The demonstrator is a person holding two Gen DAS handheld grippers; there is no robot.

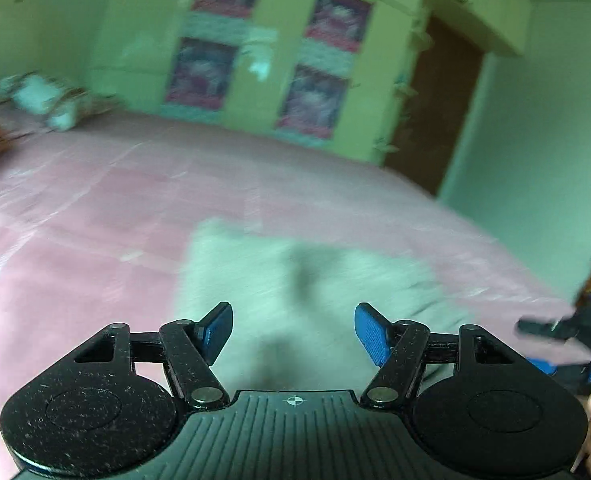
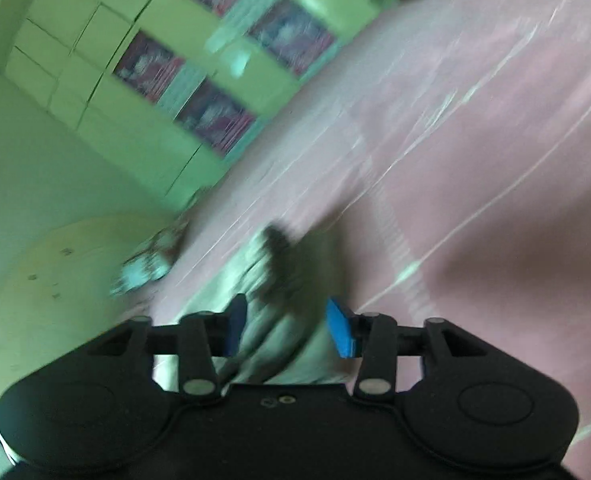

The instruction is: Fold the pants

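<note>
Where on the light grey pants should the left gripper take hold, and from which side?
Probably the near edge of the pants, coming from the person's side, low over the pink bedsheet. The cloth lies flat just ahead of the open left gripper, so that edge is the closest part. Blur hides seams and hems.

Both views were heavily smeared by motion blur, the right wrist view worse, with diagonal streaks across the pink bedsheet (image 2: 475, 152). Light was soft and dim, with a green cast over the wardrobe (image 1: 263, 60) and walls; no source was visible. Pale glare streaks ran along the sheet's creases. The pale pants (image 1: 295, 288) lay blurred, with a soft dark patch on them. Only the black gripper bodies near the lens stayed sharp. Fisheye distortion curved the bed edge, and the corners were dark with vignetting.
</note>
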